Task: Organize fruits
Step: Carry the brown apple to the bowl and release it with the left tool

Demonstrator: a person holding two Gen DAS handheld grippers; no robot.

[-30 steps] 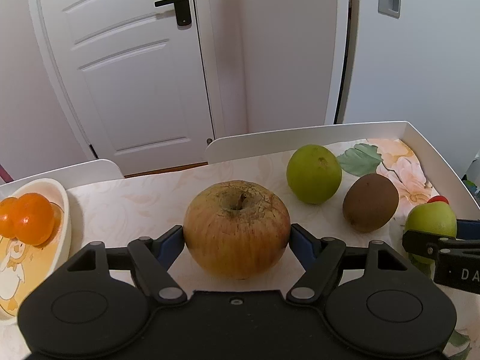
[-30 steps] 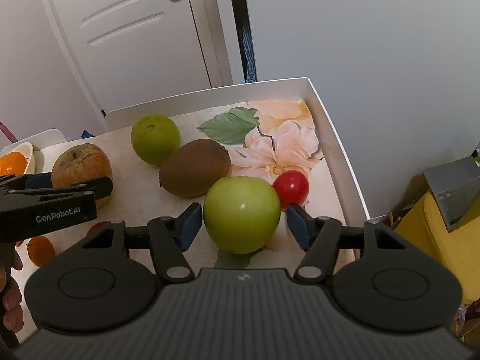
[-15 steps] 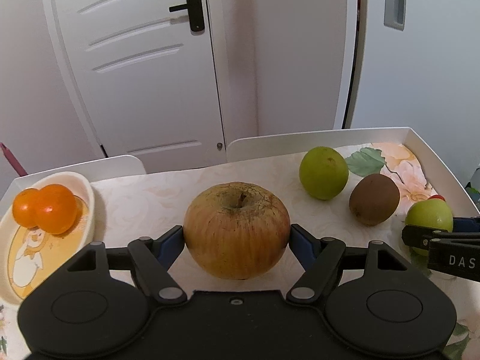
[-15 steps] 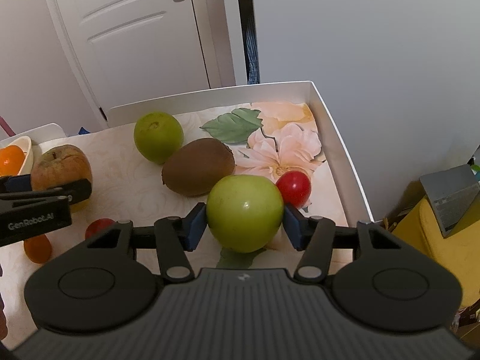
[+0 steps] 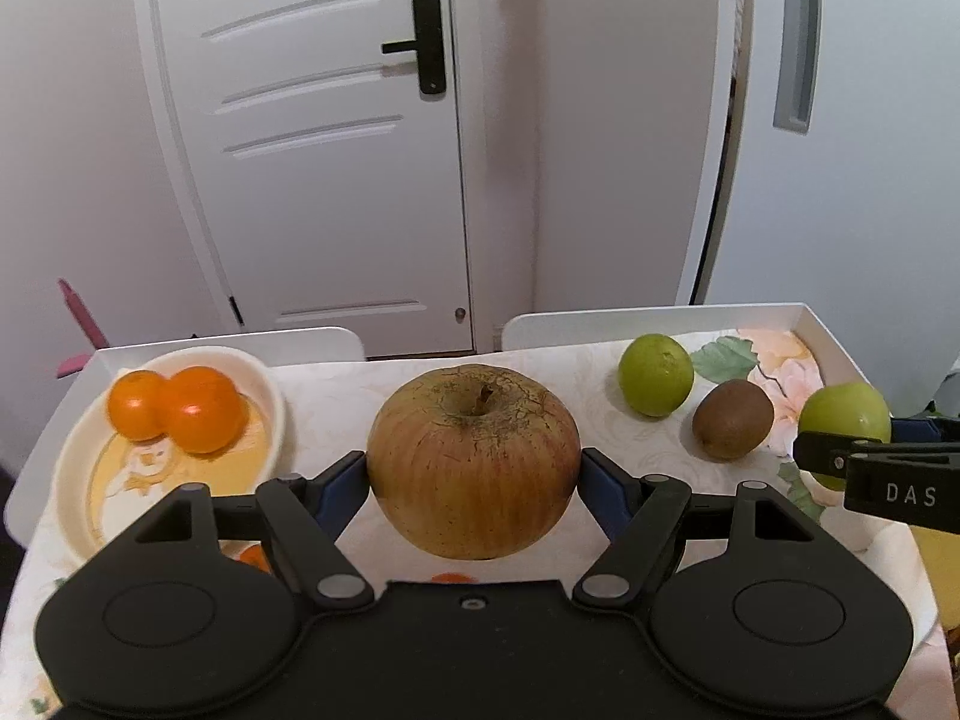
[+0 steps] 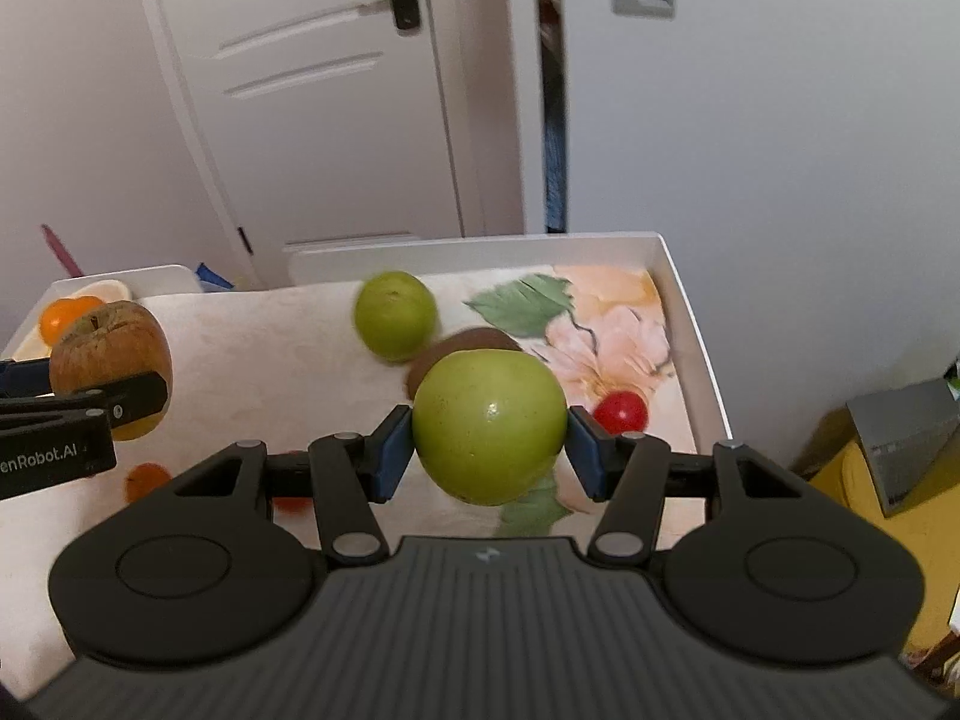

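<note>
The left hand-held gripper [image 5: 474, 474] is matte black plastic, with two round housings marked by recessed circles at its base, angled black link arms joined by silver rivets, and blue pads [image 5: 336, 489] lining its fingers. The right hand-held gripper [image 6: 489, 441] has the same build, but its central body is ribbed dark grey with a small lightning-bolt mark. White lettering runs along the outer side of each: "DAS" on the right, "enRobot.AI" on the left.

Behind the table: a white panelled door [image 5: 312, 144], shut.
Its black lever handle [image 5: 427, 43] sits at the right edge; a pink object [image 5: 78, 324] pokes up at left, a grey box [image 6: 906, 450] on yellow at far right.
</note>
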